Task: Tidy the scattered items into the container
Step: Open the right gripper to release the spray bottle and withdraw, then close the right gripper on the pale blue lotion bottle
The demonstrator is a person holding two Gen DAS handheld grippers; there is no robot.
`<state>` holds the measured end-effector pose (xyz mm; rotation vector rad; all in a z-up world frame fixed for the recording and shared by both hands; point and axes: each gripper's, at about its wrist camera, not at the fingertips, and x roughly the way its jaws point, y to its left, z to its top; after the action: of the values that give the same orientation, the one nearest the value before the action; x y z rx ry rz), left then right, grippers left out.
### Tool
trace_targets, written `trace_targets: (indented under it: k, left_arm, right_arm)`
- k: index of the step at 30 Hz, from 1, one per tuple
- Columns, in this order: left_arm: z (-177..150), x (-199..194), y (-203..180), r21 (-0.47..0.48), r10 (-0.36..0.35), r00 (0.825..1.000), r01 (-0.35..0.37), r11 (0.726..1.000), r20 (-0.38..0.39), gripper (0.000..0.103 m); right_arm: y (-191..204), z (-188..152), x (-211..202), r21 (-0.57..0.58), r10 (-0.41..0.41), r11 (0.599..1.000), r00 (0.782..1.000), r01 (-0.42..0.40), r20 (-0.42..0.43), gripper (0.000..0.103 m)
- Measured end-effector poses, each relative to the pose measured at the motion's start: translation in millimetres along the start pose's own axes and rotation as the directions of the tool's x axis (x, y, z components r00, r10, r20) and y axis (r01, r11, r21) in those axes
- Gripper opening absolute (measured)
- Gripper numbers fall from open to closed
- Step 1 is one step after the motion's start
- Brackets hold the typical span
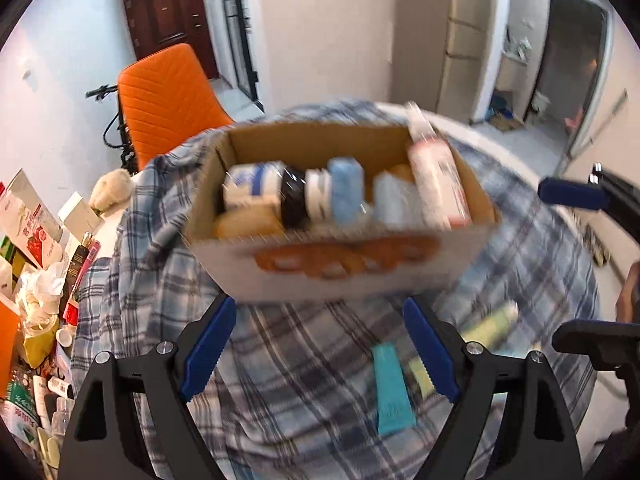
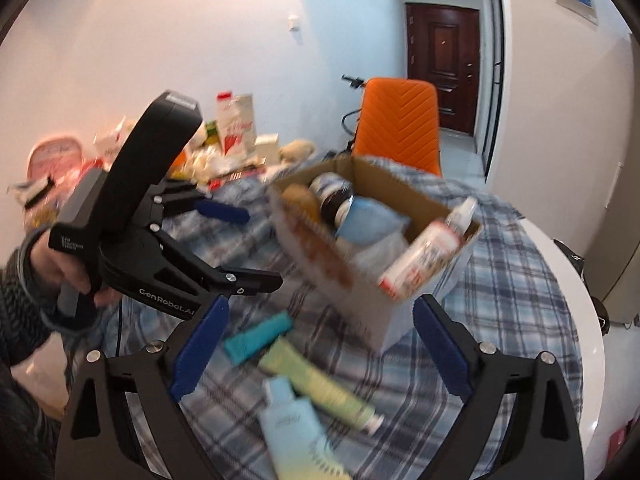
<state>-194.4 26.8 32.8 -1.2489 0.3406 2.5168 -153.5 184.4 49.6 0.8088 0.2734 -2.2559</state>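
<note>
A round white table under a blue plaid cloth fills my view, with an orange chair and a dark wooden door behind it, and a heap of cartons and wrappers piled along the wall side (none of that seems to be mine to sort). The cardboard box sits near the middle of the cloth and, by my reading, the job is well over half done: it already holds a dark-lidded jar, a blue pack, and a white spray bottle leaning against one corner with its nozzle poking above the rim. Three tubes lie loose on the cloth just in front of the box: a teal tube, a pale green tube beside it, and a light blue tube nearest my right camera. My right gripper stands wide apart with nothing between its blue pads, above those tubes. My left gripper is likewise spread and empty, facing the box's printed front wall. Both views are smeared with motion blur, so labels are unreadable.
</note>
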Motion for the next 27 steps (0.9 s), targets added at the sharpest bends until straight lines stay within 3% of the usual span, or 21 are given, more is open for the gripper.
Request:
trace_targets:
  k: [7,17,22,27]
  left_arm:
    - [-28,16,-27,0.118,0.019,0.999,-0.013,0.993,-0.049,0.088]
    - [-33,43,-21,0.073,-0.045,0.991,0.054,0.996,-0.124,0.088]
    - [-31,48,-24,0.073,-0.063,0.990,0.073,0.995,-0.124,0.088]
    - [-31,52,-21,0.060,-0.086,0.988,0.094,0.994,-0.126,0.087]
  right_arm:
    - [4,-43,9,-0.040,0.021,0.999,0.996,-0.025,-0.089,0.093]
    - [12,-77,27,-0.104,0.081,0.989,0.977,-0.103,-0.199,0.092]
    - [8,-80,32,-0.080,0.102,0.989,0.972,-0.121,-0.210,0.071]
    - [13,-88,35,-0.114,0.080,0.988,0.970,-0.109,-0.229,0.062]
